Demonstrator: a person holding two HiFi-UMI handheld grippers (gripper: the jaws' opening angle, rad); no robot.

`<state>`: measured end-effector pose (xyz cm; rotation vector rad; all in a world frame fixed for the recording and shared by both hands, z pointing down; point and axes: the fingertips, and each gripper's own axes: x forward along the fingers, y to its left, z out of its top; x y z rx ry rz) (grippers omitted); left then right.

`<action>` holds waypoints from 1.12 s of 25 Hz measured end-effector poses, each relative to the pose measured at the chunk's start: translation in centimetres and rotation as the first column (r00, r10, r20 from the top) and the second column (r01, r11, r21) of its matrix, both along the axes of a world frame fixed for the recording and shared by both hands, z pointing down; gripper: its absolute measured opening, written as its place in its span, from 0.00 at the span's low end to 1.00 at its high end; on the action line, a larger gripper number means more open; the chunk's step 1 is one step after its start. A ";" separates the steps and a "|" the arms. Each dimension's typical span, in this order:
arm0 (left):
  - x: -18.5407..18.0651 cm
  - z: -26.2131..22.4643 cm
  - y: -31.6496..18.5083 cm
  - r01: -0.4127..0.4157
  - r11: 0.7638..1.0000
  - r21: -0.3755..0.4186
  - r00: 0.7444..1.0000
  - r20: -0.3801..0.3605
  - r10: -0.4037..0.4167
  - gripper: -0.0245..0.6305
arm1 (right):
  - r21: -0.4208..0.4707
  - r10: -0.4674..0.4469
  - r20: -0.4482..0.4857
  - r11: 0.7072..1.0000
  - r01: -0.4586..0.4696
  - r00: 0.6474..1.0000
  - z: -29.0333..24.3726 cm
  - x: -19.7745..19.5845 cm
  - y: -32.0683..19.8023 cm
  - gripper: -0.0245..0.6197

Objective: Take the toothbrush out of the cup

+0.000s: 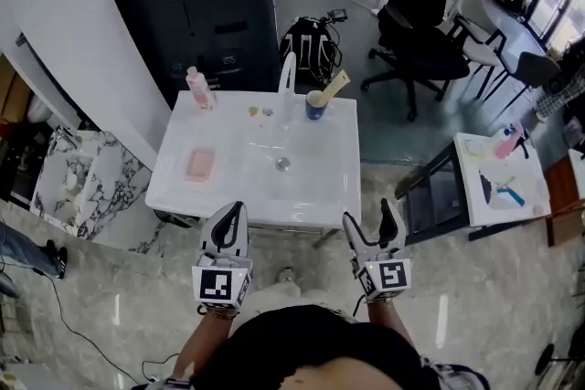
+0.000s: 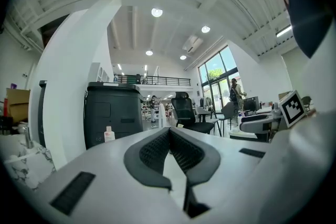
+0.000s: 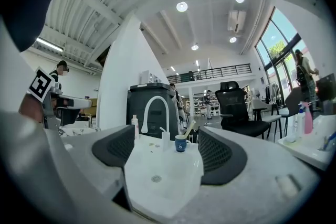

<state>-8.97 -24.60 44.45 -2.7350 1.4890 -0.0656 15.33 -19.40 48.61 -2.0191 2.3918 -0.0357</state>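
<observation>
A blue cup (image 1: 315, 107) stands at the back of the white sink top (image 1: 320, 187), right of the white faucet (image 1: 287, 73). A tan toothbrush (image 1: 336, 86) leans out of it to the right. In the right gripper view the cup (image 3: 180, 144) and toothbrush (image 3: 190, 129) show far ahead between the jaws. My right gripper (image 1: 370, 224) hovers open and empty at the sink's front edge, right of the middle. My left gripper (image 1: 234, 215) is beside it on the left, shut on nothing, its pads meeting at the tip (image 2: 169, 134).
A pink bottle (image 1: 197, 89) stands at the back left of the sink top and a pink soap bar (image 1: 200, 164) lies on the left. The drain (image 1: 282, 163) is central. Behind are a black cabinet (image 1: 196, 5), a backpack (image 1: 311, 41) and an office chair (image 1: 420, 14). A low side table (image 1: 503, 183) stands right.
</observation>
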 end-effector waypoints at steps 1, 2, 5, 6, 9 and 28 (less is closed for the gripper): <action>0.1 -0.1 -0.7 0.002 1.000 0.002 1.000 0.001 -0.002 0.04 | 0.000 0.003 0.004 1.000 -0.003 1.000 0.1 0.3 -0.7 0.62; 0.3 -0.3 -1.5 0.004 1.000 0.002 1.000 0.001 -0.004 0.04 | 0.000 0.005 0.007 1.000 -0.005 1.000 0.1 0.5 -1.5 0.62; 0.4 0.0 -3.0 0.018 1.000 -0.018 1.000 0.001 -0.018 0.04 | -0.008 -0.003 0.006 1.000 0.003 1.000 0.2 0.8 -3.4 0.62; 0.4 0.2 -3.4 0.024 0.999 -0.027 1.000 0.003 -0.024 0.04 | -0.014 -0.009 0.004 1.000 0.009 1.000 0.2 0.9 -3.9 0.62; 0.4 0.6 -4.7 0.049 0.998 -0.042 0.999 0.010 -0.049 0.04 | -0.025 -0.018 -0.008 1.000 0.017 1.000 0.4 2.0 -6.0 0.62; 1.9 3.0 -12.0 0.153 0.985 -0.084 0.987 0.059 -0.149 0.04 | -0.147 -0.160 -0.008 0.977 0.157 0.987 6.4 4.8 -27.8 0.62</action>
